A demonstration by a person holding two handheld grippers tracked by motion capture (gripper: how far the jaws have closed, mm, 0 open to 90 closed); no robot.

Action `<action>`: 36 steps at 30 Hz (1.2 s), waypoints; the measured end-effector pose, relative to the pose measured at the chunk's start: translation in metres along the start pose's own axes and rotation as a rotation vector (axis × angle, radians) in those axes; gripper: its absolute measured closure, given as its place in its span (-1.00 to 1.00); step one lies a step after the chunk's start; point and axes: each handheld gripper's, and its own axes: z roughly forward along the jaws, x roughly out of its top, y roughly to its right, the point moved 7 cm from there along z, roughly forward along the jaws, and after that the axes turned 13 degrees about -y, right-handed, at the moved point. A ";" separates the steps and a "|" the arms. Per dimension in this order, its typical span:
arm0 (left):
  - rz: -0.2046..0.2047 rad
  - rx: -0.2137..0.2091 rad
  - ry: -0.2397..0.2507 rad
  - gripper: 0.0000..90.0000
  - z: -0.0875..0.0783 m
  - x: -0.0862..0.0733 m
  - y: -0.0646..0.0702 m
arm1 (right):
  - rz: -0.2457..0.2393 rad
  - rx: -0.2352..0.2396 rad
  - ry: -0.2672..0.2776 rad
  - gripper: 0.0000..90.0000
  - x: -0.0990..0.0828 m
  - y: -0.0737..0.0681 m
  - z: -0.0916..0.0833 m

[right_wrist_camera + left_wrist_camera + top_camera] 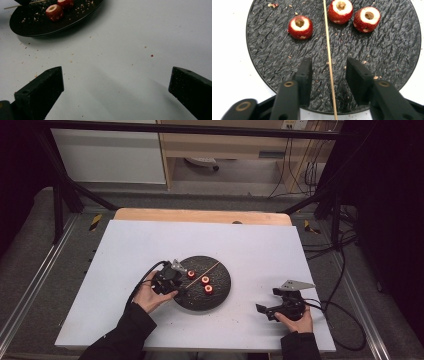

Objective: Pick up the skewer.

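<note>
Clearly the work in hand is the thin wooden skewer [329, 57], which lies flat across the round black slate plate [267, 50], running from its near rim toward the far side. Three cored red fruits [300, 27] sit on the plate beyond it, one to one side of the stick and two to the other, none touching it.

The left gripper [329, 75] hangs low over the near part of the plate with the skewer between its jaws. The jaws stand partly closed, with a gap on each side of the stick, so nothing is held yet. The right gripper [116, 87] rests wide open and empty above the bare white table [130, 50], well apart from the plate.

The skewer looks very light, stiff along its length yet easy to snap if bent or squeezed hard. Being round and smooth on a rough slate surface, it will probably roll or skate aside as the pads meet it, and it offers little height to pinch. The best hold seems to be near the plate's rim end, square across the stick, with a gentle close. The fruits look soft and moist, likely to bruise or slip under pressure.
</note>
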 end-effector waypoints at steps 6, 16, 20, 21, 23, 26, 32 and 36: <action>-0.002 -0.023 -0.026 0.51 0.003 0.000 0.002 | -0.001 0.001 0.001 -0.98 0.000 0.000 0.000; 0.018 -0.004 -0.066 0.71 0.009 -0.001 0.003 | -0.001 0.000 0.001 -0.98 0.000 0.000 0.000; 0.020 0.011 -0.074 0.79 0.009 -0.001 0.003 | -0.001 -0.001 0.003 -0.98 0.000 0.000 -0.001; 0.019 0.013 -0.075 0.83 0.009 -0.001 0.003 | -0.002 -0.001 0.003 -0.98 0.000 0.001 -0.001; 0.021 0.020 -0.075 0.85 0.010 -0.001 0.003 | 0.000 0.001 0.003 -0.98 0.000 0.000 -0.001; 0.021 0.030 -0.077 0.90 0.010 -0.001 0.003 | 0.002 0.001 0.004 -0.98 0.000 0.000 -0.001; 0.025 0.047 -0.076 0.94 0.010 0.000 0.003 | -0.002 0.001 0.004 -0.98 0.000 0.000 -0.001; 0.025 0.050 -0.071 0.95 0.009 0.000 0.004 | 0.003 0.003 0.005 -0.98 0.000 0.000 -0.001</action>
